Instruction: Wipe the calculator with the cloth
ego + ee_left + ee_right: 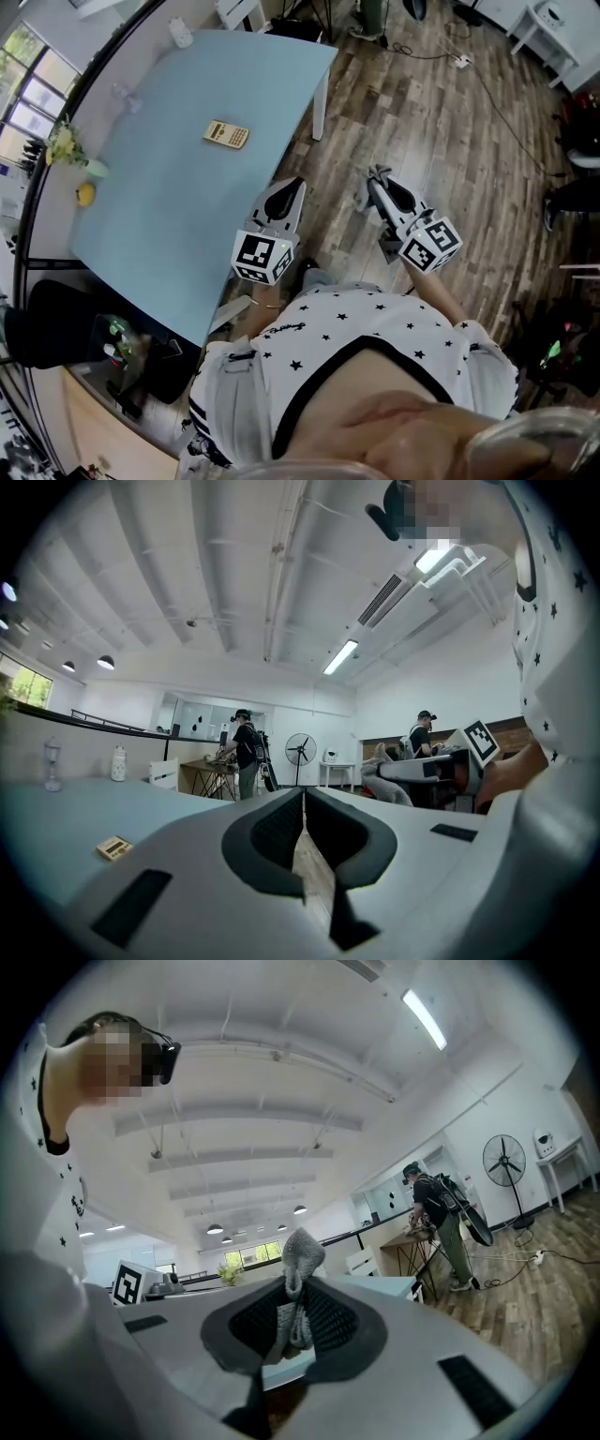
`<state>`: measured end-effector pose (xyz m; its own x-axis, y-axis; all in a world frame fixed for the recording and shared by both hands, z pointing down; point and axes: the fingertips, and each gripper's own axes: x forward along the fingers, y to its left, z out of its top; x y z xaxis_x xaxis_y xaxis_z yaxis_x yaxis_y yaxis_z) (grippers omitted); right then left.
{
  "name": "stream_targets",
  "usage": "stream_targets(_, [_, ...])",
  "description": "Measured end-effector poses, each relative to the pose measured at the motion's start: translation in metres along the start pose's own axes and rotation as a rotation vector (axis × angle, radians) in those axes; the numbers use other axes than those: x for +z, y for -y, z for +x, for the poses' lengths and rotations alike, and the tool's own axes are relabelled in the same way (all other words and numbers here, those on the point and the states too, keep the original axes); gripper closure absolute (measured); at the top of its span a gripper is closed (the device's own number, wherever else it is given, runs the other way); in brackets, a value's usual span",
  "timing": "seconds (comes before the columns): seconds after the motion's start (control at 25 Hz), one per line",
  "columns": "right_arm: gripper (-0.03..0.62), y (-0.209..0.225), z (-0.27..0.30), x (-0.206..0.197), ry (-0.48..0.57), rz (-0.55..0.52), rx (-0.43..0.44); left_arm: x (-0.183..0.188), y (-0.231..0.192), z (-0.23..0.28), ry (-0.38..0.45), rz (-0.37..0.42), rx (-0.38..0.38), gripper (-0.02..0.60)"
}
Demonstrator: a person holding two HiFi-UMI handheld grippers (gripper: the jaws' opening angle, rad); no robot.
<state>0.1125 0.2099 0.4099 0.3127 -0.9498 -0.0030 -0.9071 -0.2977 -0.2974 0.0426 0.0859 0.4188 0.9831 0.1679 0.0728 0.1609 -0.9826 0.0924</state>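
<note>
A smooth pale-blue table (169, 216) is bearing a flat beige calculator (226, 134), its print unreadable; left gripper (296, 184) is hovering clenched, empty; right gripper (377, 180) is pinching grey knitted cloth (302, 1258)

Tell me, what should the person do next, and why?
Probably carry the right hand-held gripper forward and left, over the table toward the calculator. It grips the cloth but hangs above the floor, well away from the calculator, so wiping cannot begin yet.
</note>
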Motion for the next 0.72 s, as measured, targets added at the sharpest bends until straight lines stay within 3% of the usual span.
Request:
stream_targets(0.24, [0.545,0.002,0.027,0.006,0.005,-0.013,-0.017,0.002,-0.017,0.004,0.007,0.024,-0.03,0.551])
stream_targets(0.72, [0.545,-0.036,0.1,-0.009,-0.032,0.028,0.118,0.008,-0.078,-0.031,0.038,-0.003,0.095,0.551])
